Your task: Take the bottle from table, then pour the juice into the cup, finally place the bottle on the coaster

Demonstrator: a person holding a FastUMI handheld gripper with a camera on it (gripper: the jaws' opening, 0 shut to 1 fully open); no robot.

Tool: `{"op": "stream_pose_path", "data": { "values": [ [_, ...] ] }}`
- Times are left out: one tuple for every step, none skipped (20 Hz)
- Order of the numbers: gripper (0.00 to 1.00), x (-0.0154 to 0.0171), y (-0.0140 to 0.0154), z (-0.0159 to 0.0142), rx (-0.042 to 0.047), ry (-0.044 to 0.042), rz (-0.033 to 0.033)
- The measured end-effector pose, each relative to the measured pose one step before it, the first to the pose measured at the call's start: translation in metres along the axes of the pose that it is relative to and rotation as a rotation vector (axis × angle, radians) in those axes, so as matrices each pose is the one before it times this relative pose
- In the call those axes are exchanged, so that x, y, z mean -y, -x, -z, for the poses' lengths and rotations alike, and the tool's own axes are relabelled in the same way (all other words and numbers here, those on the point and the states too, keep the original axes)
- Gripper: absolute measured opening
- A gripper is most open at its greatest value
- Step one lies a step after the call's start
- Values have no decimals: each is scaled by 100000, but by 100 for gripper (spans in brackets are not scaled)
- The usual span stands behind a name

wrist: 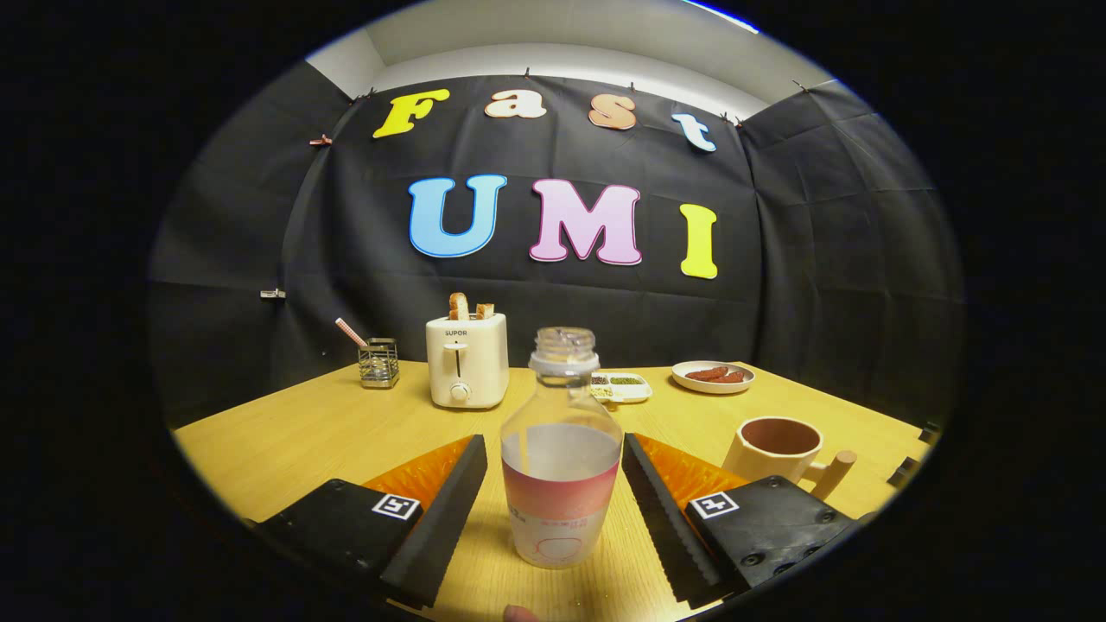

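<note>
Bottle: clear plastic bottle [562,449] with a pink and white label and no cap, standing upright on the light wooden table [294,441], right between the two fingers

Gripper: hand-held gripper [557,510] is spread wide, one finger on each side of the bottle; looks like a sliver of table shows on both sides, so neither pad seems to be pressing on it

Juice: can't really make out a liquid level through the plastic

Cup: beige ceramic cup [778,449] with a reddish-brown inside and a wooden peg handle, sitting off to the right of the bottle, just past the right finger

Toaster: cream-white toaster [467,361] with two toast slices poking out, further back on the table, a bit left of the bottle

Back of the table: small wire holder [379,363] with a striped straw near the left wall, white divided dish [624,386] just behind the bottle's neck, round white plate [713,377] with reddish-brown food pieces further right
</note>
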State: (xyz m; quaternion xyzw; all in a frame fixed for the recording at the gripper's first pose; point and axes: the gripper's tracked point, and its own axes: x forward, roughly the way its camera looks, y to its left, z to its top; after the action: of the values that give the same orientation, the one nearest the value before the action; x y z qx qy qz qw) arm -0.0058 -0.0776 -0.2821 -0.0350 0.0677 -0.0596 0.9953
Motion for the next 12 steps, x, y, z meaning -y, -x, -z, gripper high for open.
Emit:
{"op": "stream_pose_path", "data": {
  "values": [
    [97, 67, -331, 292, 518, -27, -431],
    [97, 108, -149, 326, 309, -194, -281],
    [97, 52, -211, 287, -161, -550, -557],
    [97, 101, -147, 106, 607, -458, 120],
    [97, 279, -136, 64, 545, -481, 786],
    [97, 294, -172, -170, 953, -1273, 605],
    [97, 230, -128, -237, 1385, -628, 961],
    [97, 166, -425, 47, 787, -1093, 625],
    [97, -35, -196, 20, -160, 49, 144],
    [97, -368, -139, 183, -625, 254, -778],
    [98, -158, -43, 7, 247, -195, -282],
    [97, 102, -4, -516, 2062, -142, 271]
  ]
}}
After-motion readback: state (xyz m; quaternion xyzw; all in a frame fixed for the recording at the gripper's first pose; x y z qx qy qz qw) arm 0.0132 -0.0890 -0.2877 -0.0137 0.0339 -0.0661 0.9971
